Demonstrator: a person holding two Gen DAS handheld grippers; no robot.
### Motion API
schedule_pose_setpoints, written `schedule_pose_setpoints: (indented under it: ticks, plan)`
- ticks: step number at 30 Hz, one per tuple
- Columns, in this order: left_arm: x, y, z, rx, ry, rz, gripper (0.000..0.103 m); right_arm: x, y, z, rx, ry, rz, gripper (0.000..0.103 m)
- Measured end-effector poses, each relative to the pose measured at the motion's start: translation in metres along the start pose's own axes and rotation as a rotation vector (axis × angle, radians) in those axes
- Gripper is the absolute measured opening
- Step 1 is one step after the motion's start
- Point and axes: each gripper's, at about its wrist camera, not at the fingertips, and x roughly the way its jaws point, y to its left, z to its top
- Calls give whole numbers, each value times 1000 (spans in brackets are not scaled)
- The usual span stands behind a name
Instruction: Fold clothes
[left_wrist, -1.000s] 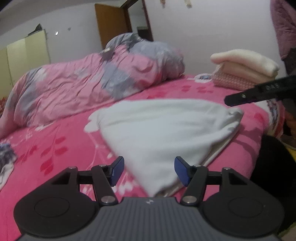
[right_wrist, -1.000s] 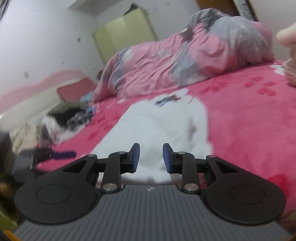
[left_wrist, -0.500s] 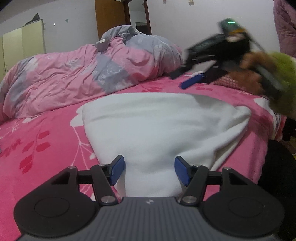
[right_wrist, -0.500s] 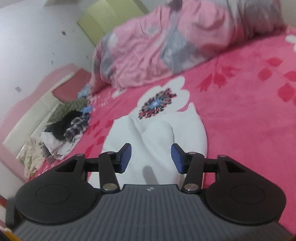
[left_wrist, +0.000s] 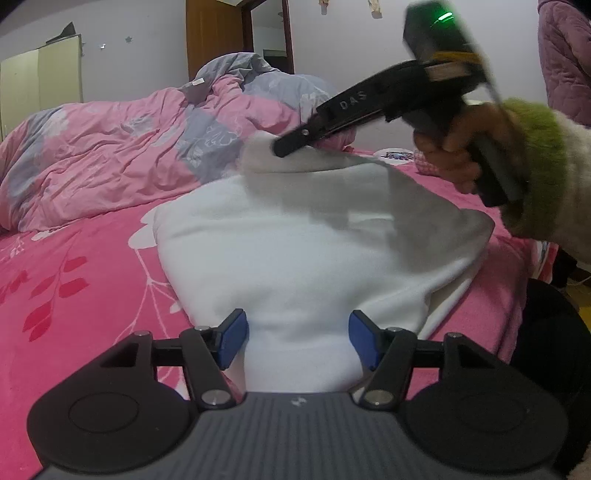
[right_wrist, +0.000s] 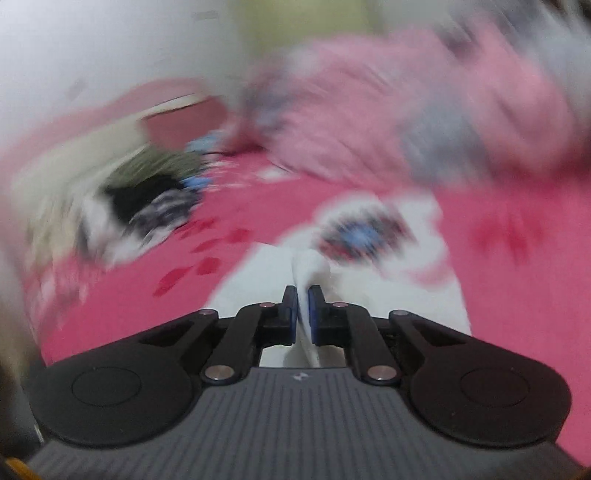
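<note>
Cloth is the main thing here: a white garment (left_wrist: 295, 258) lies on the pink bed sheet (left_wrist: 74, 295), at the near right part of the bed. The right gripper (right_wrist: 302, 310) has just closed, and its 2 blue pads pinch a fold of the garment at its far edge and hold it above the sheet. The left gripper (left_wrist: 297, 341) stands about half open at the near edge; the cloth lies between its pads, which seem not to press it. A crumpled pink and grey duvet (left_wrist: 129, 147) lies at the far left.
</note>
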Motion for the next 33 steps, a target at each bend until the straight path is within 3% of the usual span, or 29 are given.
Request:
schedule_pose_setpoints:
  ticks: [3,6,8,10,11,14,16,18,22,25,26,28,33]
  plan:
    - [1,0,1,1,1,-1,63,-3,58,-13,-264,9,39,6]
    - [2,0,2,5,2,-2,63,1,85,-31,-392,84,63,8]
    - [2,0,2,7,2,-2,63,-1,89,-32,-411,107,80,12]
    - [2,-2,1,11,-1,1,64,-13,79,-22,-337,88,149,22]
    - [2,-2,1,13,-2,2,64,-20,67,-14,-265,66,201,31]
    - [2,-3,1,13,-5,3,64,-37,13,4,8,-32,309,43]
    - [3,-3,1,11,-6,3,64,-34,-28,10,177,-65,271,43]
    - [3,-3,2,11,-6,4,64,-19,-60,10,285,-29,182,42]
    - [3,-2,2,13,-5,3,64,27,-91,-1,353,138,98,37]
    - [4,-2,3,12,-4,4,64,62,-89,-8,295,254,47,37]
    - [3,-1,3,11,-3,3,64,66,-86,-11,290,256,51,31]
    - [2,-1,4,7,-2,0,64,66,-82,-13,287,244,88,11]
    - [0,3,14,-6,-5,0,64,33,-76,2,238,62,2,7]
